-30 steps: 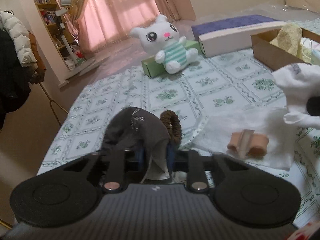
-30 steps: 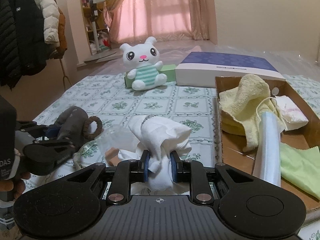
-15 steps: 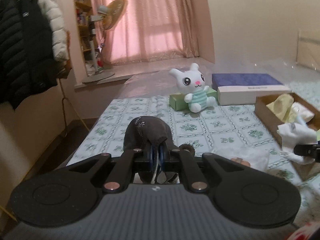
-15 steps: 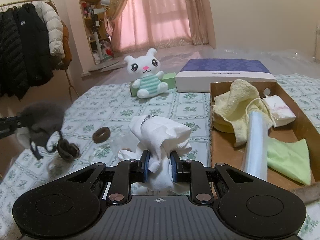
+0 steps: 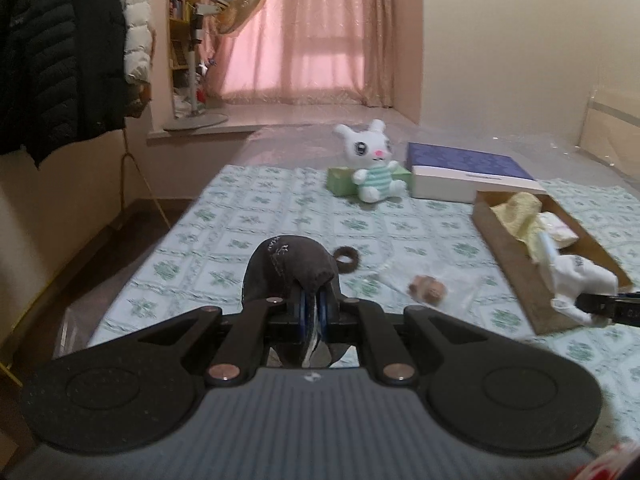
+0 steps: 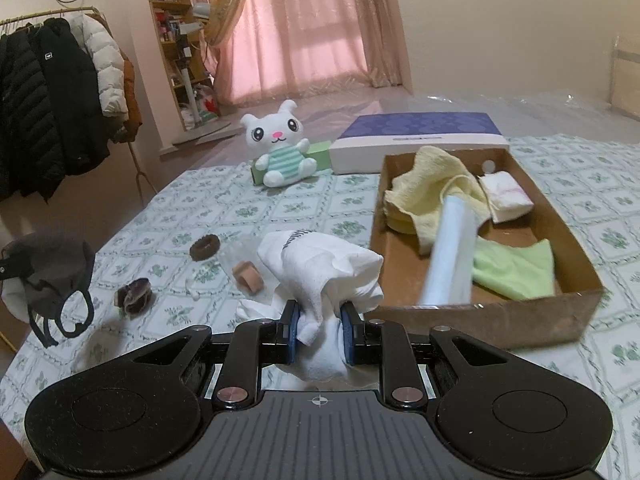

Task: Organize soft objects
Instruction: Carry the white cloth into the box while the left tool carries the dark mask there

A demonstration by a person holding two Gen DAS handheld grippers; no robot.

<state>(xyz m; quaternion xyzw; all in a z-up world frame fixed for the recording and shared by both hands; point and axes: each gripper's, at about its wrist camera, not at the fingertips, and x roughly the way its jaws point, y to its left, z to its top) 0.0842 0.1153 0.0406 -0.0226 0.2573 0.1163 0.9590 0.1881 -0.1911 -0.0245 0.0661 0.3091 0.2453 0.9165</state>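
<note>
Left gripper [image 5: 313, 307] jaws clamp a grey mask [image 5: 289, 267]; right gripper [image 6: 319, 331] jaws grip white cloth [image 6: 320, 266] beside the cardboard box [image 6: 492, 316].

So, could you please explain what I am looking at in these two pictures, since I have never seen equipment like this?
There is no robot: a person holds a two-finger gripper in each hand, each with a wide-angle camera looking along its fingers. The black shape at the bottom of each picture is the gripper itself.

The left view shows the left gripper shut on a dark grey cloth item. The right view shows the right gripper shut on a white cloth bundle.

They hang above a green-patterned bedspread. On it lie a brown hair tie, a plush bunny, a purple-topped box and a cardboard box holding a yellow towel and a green cloth.
</note>
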